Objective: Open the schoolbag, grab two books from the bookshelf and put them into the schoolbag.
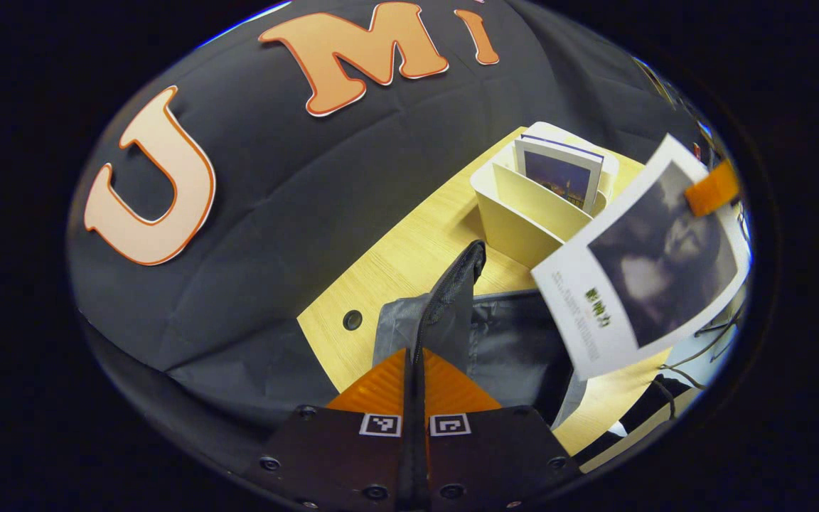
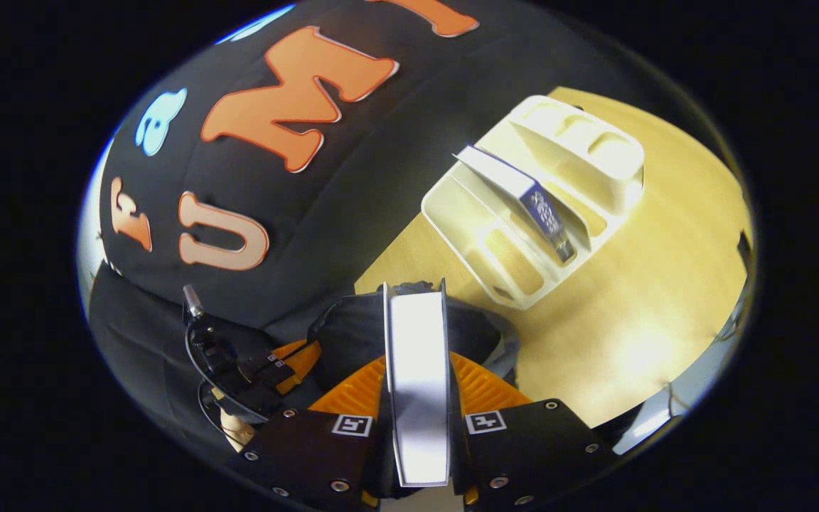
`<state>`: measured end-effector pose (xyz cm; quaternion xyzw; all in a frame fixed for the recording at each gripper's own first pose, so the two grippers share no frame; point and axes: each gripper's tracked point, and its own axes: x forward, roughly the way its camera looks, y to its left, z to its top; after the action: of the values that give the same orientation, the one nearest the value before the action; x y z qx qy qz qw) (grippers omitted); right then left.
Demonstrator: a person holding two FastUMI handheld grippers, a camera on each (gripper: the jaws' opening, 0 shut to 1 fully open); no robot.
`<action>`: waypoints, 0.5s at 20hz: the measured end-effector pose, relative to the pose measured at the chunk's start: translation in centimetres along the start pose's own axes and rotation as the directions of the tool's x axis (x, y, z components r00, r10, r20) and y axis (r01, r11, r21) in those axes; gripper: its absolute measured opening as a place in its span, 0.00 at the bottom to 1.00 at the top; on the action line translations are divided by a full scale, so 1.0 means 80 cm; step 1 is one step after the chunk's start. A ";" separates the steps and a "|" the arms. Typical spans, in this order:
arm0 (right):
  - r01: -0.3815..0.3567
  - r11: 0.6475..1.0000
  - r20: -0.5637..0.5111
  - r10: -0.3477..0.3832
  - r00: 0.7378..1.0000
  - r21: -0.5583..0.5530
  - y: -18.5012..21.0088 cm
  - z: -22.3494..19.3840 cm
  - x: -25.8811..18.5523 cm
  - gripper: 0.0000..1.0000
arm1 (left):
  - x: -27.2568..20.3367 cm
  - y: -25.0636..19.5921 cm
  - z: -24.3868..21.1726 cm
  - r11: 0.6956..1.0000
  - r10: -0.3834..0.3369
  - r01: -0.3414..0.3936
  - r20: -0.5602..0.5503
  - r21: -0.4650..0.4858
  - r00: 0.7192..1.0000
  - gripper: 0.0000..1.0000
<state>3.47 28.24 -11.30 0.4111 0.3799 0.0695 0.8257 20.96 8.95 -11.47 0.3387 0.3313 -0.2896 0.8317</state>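
Note:
My left gripper [image 1: 413, 359] is shut on the black zip edge [image 1: 456, 284] of the schoolbag and holds it up, so the grey-lined inside [image 1: 516, 348] lies open. Above that opening hangs a white book with a dark picture [image 1: 644, 277], pinched at its top corner by the right gripper's orange finger [image 1: 712, 188]. In the right gripper view my right gripper [image 2: 416, 355] is shut on this book [image 2: 418, 384], seen edge-on, over the dark schoolbag [image 2: 352, 331]. The cream bookshelf [image 1: 523, 220] [image 2: 495, 235] holds one blue-covered book [image 1: 562, 171] [image 2: 530, 195].
The wooden table [image 1: 395, 263] [image 2: 651, 299] carries the bag and the shelf, with a round cable hole [image 1: 352, 320] near its left edge. The left gripper and the hand holding it [image 2: 249, 373] sit left of the bag. Black cloth hangs behind.

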 end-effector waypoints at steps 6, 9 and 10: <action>-0.060 0.978 0.045 0.052 0.998 0.200 -0.040 -0.032 0.091 0.33 | -0.013 0.001 0.009 1.000 0.021 -0.021 0.009 0.021 1.000 0.01; -0.109 0.963 0.069 0.094 0.993 0.247 -0.030 -0.044 0.127 0.33 | -0.015 0.003 0.015 0.999 0.031 -0.031 0.011 0.029 0.999 0.01; -0.106 0.962 0.066 0.092 0.994 0.253 -0.028 -0.048 0.141 0.33 | -0.016 0.003 0.015 0.999 0.033 -0.033 0.013 0.029 0.999 0.01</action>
<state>8.29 34.02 -20.78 0.5347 0.3422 0.0498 0.7711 20.74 8.52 -9.80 0.3543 0.3164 -0.2826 0.8334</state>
